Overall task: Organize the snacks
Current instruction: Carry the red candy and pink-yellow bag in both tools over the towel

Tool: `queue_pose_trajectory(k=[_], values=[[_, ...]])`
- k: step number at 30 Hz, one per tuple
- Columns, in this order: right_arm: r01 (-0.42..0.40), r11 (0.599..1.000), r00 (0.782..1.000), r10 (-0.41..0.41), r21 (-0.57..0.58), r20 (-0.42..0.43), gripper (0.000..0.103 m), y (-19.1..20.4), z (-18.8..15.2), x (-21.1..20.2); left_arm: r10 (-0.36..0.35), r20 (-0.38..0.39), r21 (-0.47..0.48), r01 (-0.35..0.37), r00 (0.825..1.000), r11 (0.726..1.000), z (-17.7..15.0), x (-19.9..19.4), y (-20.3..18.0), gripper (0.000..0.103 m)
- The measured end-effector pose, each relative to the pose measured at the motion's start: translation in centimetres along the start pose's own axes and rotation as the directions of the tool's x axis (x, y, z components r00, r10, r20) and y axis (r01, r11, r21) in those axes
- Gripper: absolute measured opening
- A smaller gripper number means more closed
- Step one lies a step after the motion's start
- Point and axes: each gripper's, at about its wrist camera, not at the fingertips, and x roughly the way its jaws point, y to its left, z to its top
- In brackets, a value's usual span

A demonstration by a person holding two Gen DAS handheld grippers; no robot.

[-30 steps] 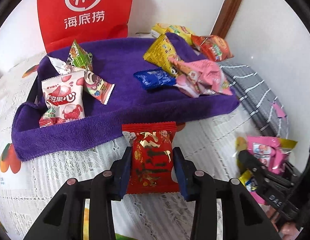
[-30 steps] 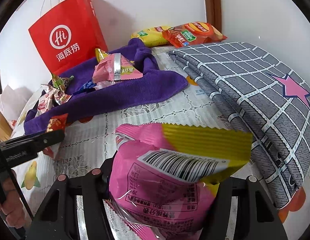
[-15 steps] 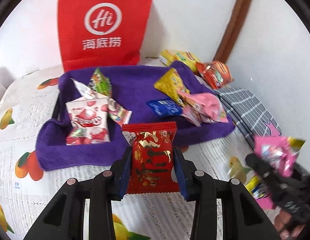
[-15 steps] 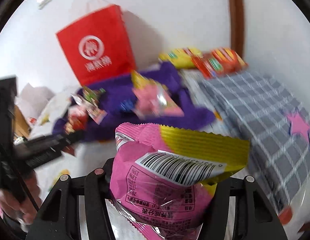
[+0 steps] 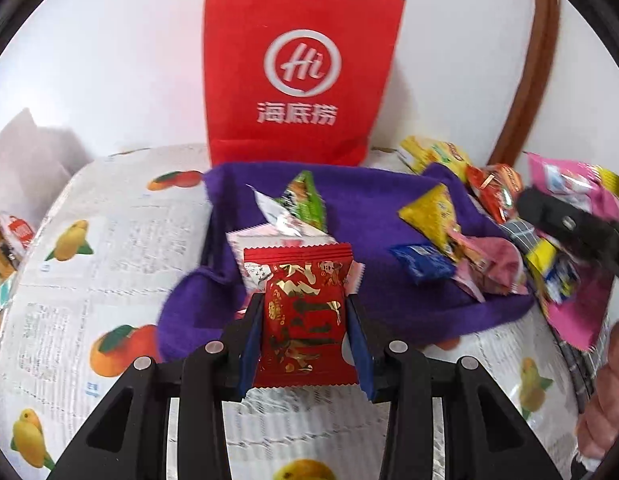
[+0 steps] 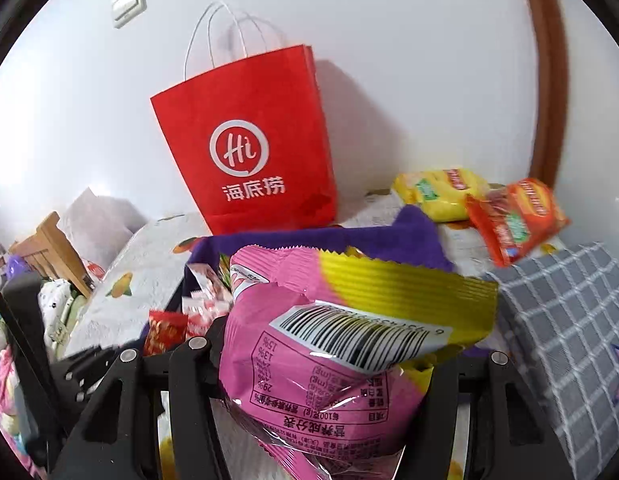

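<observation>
Left wrist view showed my left gripper [image 5: 305, 312] clamped on a red candy packet [image 5: 303, 316] above the purple towel [image 5: 369, 208], my right gripper [image 6: 321, 364] squeezing a pink snack bag [image 6: 329, 344].

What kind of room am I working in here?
Probably a home, perhaps a bedroom or living room: a table under a fruit-print tablecloth, a wall light switch, and soft toys piled beside wooden furniture at the left.

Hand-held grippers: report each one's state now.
Left hand-held gripper: shut on red candy packet.
Right hand-held gripper: shut on pink snack bag.
</observation>
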Motion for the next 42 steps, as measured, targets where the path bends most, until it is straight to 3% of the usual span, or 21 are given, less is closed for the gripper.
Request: queue_pose_trajectory(k=[6, 15, 23, 30, 36, 42], values=[[-0.063, 0.997, 0.998, 0.063, 0.040, 0.011, 0.058, 0.9, 1.0, 3.3, 0.058, 0.049, -0.026, -0.057, 0.997, 0.998, 0.4, -0.3, 1.2, 0.038], [0.007, 1.000, 0.998, -0.008, 0.017, 0.057, 0.058, 0.4, -0.3, 5.2, 0.043, -0.007, -0.078, -0.044, 0.999, 0.996, 0.4, 1.3, 2.2, 0.038], [-0.047, 0.996, 0.999, 0.047, 0.079, 0.006, 0.058, -1.2, -1.0, 6.6, 0.077, -0.021, -0.112, -0.079, 0.997, 0.991, 0.1, 1.2, 2.9, 0.038], [-0.024, 1.000, 1.000, 0.024, 0.018, -0.018, 0.058, -0.2, -1.5, 7.4, 0.075, -0.011, -0.148, -0.076, 0.997, 0.986, 0.4, 0.8, 3.7, 0.038], [-0.024, 0.999, 0.999, 0.023, 0.028, 0.050, 0.058, 0.0, -1.3, 7.3, 0.065, 0.003, -0.160, -0.063, 0.998, 0.985, 0.6, 0.3, 3.7, 0.038], [0.031, 0.999, 0.996, -0.029, -0.011, 0.085, 0.058, 0.6, -1.5, 7.7, 0.052, -0.006, -0.156, -0.053, 0.999, 0.986, 0.6, 0.5, 3.4, 0.038]])
